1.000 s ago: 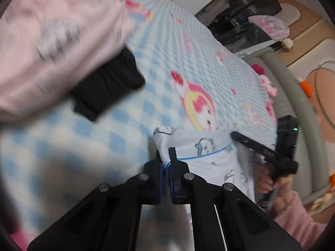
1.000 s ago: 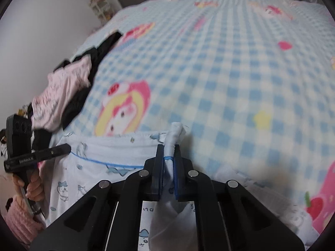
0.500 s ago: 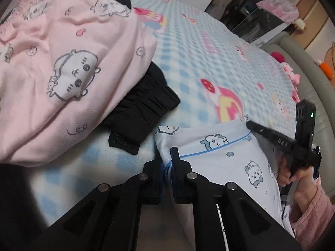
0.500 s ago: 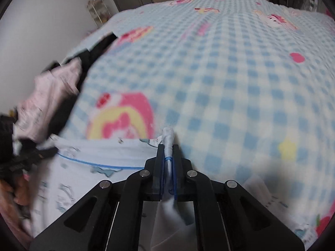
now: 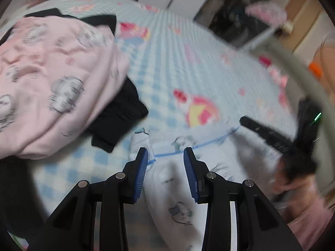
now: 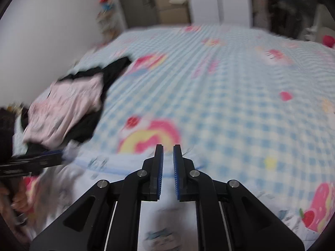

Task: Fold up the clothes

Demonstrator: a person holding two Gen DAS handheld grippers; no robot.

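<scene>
L gripper (image 5: 165,159): jaws have just been opening, stand apart at medium width; pads not pressing cloth; white garment's edge lies between/below them, released.
R gripper (image 6: 168,156): jaws have just been opening a little, a narrow gap is seen; nothing pinched, cloth lies below.
White garment (image 5: 180,190): laid on bed at near edge, just in front of both grippers; soft knit, small animal prints, thin blue piping along top hem; corner near L pad slightly bunched.
Bedspread (image 6: 219,96): blue/white check, pink cartoon motifs, quilted look; wide bare stretch ahead & to the right, open for moving.
Pink garment (image 5: 54,83): heaped at left, soft, grey animal prints, crumpled.
Black garment (image 5: 119,121): partly under pink heap, ribbed cuff stuck out, near white garment's left corner but apart.
Bed edge: grey padded rail (image 5: 301,77) curved along right side.
Blur: both views smeared, fine detail not readable.
</scene>
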